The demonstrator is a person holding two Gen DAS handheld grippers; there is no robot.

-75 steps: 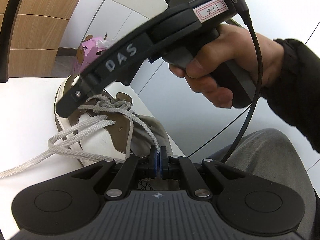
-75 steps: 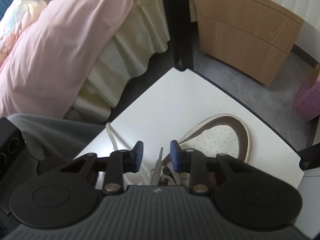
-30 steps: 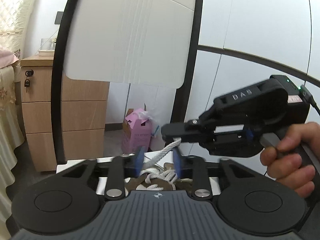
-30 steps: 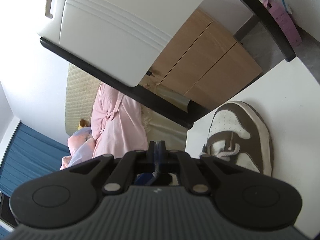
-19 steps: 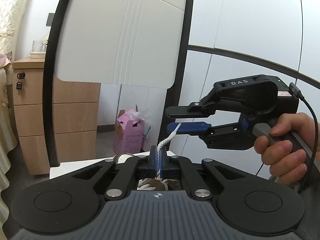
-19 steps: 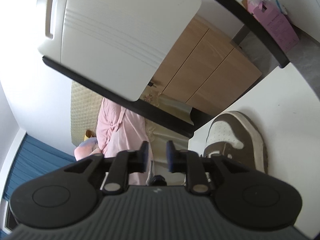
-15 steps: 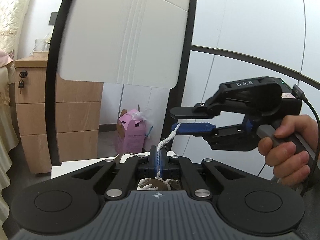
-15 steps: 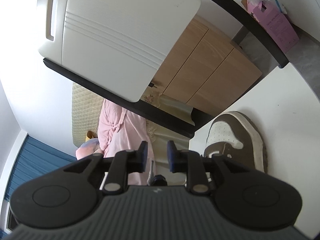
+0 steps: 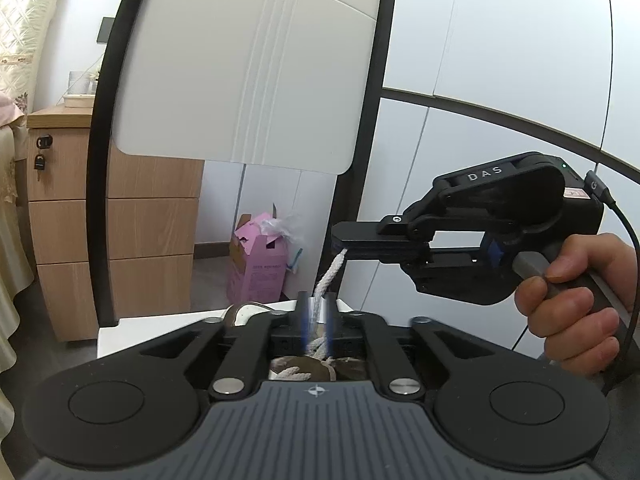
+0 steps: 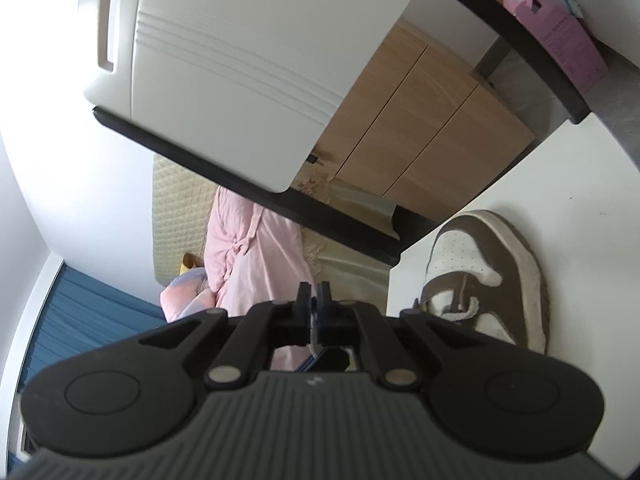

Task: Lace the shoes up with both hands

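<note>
Lace [image 9: 329, 276] runs up from the shoe [image 10: 486, 276] on the white table [image 10: 580, 216]; the right gripper [image 9: 340, 243] is clamped on its tip. The left gripper [image 9: 316, 308], blurred, stands slightly parted around the lace lower down.

Left gripper [image 9: 316, 312]: matte black body with ribbed grey centre panel, two round recessed discs, silver screws and blue-lined fingers [image 9: 307, 312]. Right gripper [image 9: 340, 245]: black pistol-grip housing lettered "DAS", a green indicator light, a pink label and a black cable; the bare-skinned hand [image 9: 576, 304] wrapped its grey handle.
</note>
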